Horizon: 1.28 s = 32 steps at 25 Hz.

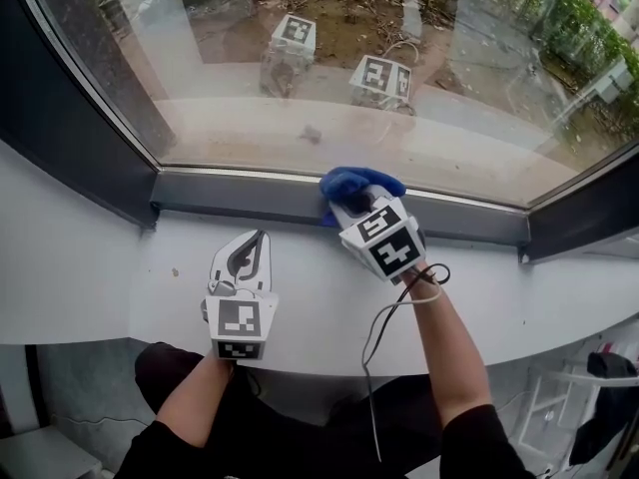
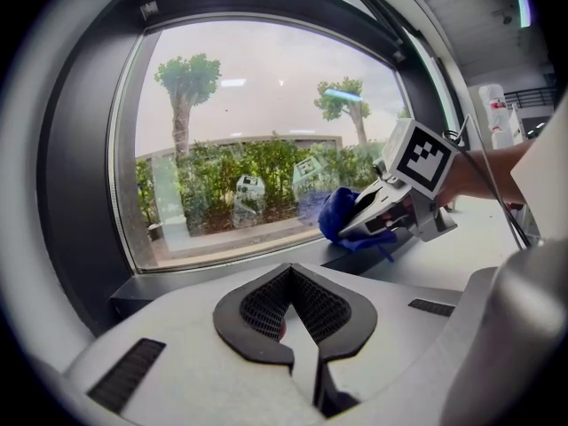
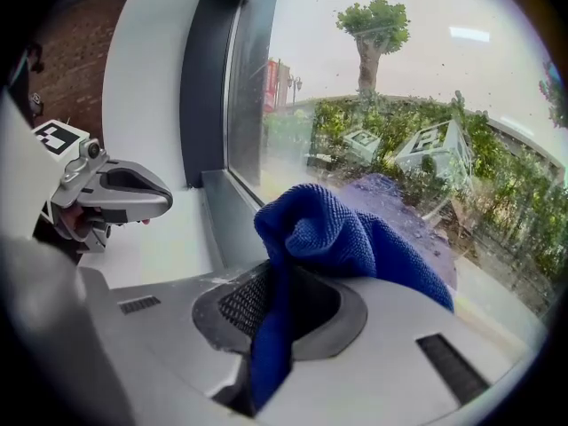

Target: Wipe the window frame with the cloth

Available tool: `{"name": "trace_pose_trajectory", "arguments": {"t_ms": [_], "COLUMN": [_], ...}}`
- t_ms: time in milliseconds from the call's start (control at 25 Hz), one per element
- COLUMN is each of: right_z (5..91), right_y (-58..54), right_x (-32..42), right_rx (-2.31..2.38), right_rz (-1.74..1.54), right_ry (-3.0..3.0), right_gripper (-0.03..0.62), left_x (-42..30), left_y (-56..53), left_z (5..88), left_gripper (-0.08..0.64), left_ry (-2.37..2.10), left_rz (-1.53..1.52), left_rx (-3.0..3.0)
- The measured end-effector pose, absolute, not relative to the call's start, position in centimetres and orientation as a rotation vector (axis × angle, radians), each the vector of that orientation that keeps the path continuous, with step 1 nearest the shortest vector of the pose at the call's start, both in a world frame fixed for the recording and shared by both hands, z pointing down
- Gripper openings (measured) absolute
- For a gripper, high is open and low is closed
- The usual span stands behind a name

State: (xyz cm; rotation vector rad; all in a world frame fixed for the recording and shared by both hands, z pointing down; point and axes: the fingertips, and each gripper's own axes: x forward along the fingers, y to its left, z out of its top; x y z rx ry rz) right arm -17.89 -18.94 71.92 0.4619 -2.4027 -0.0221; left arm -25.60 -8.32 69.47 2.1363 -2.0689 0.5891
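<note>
White sill (image 1: 319, 302), left gripper (image 1: 257, 239) jaws together, empty; right gripper (image 1: 351, 206) jaws tight on blue cloth (image 1: 361, 181) at far grey window frame (image 1: 240, 196).

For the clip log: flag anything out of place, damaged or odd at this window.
Nothing is damaged or spilled. The right tool holds the blue cloth against the window frame; the left tool is shut above the sill. Only a small dark smudge shows at the glass.
</note>
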Motion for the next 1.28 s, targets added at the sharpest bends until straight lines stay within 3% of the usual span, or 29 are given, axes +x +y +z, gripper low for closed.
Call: {"name": "trace_pose_trajectory", "arguments": {"t_ms": [1280], "right_z": [72.3], "right_y": [-20.0], "right_x": [-14.5], "right_rx": [0.485], "right_rz": [-0.01], "right_ry": [-2.372], "right_gripper": [0.04], "left_x": [-24.8], "left_y": [-8.7], "left_z": [70.3], "left_gripper": [0.006], "left_ry": [-2.026], "left_rz": [0.602], "left_rx": [2.166]}}
